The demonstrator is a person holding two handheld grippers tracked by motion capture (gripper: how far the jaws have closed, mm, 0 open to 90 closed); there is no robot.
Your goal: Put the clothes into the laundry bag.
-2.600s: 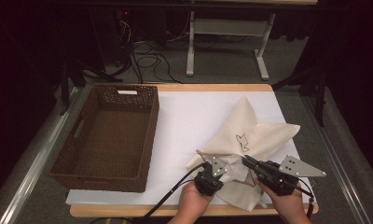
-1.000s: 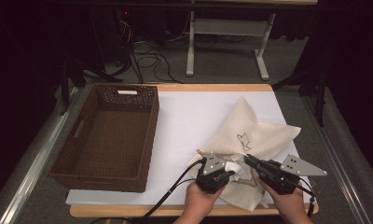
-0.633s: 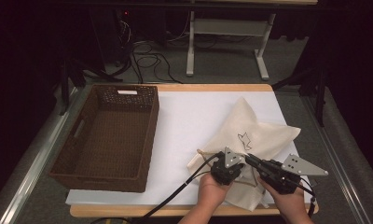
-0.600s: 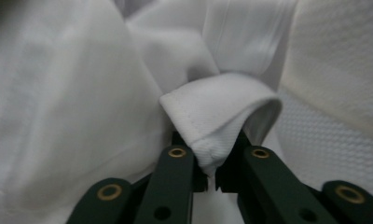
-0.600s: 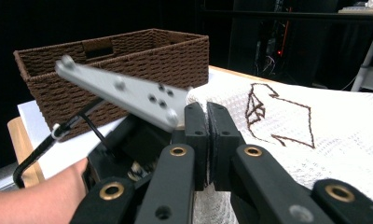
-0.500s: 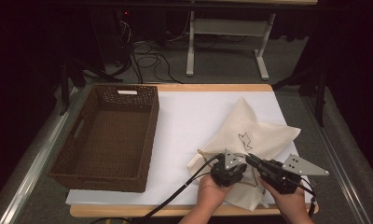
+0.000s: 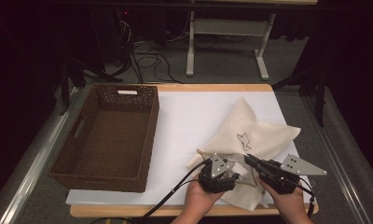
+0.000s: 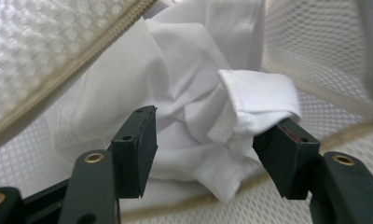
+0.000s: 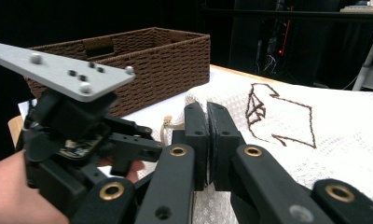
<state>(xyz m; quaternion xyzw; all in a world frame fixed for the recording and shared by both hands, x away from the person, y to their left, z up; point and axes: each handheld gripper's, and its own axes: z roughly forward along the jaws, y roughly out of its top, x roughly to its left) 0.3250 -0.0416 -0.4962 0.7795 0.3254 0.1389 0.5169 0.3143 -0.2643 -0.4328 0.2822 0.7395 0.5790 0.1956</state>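
Status: my right claw (image 7: 250, 160) is clamped shut on the edge of the mesh bag (image 7: 254, 135), which lies at the table's near right corner, and holds its zippered mouth up. My left claw (image 8: 208, 154) stands open inside that mouth, jaws either side of the white cloth (image 8: 194, 107) but not yet closed on it. Judged progress: bag opened, cloth reached; the grasp and removal remain, and the wicker basket (image 7: 82, 154) at the left edge holds nothing I can see. Limits: how much cloth sits deeper in the bag is hidden, and whether the left pads touch fabric is unclear.
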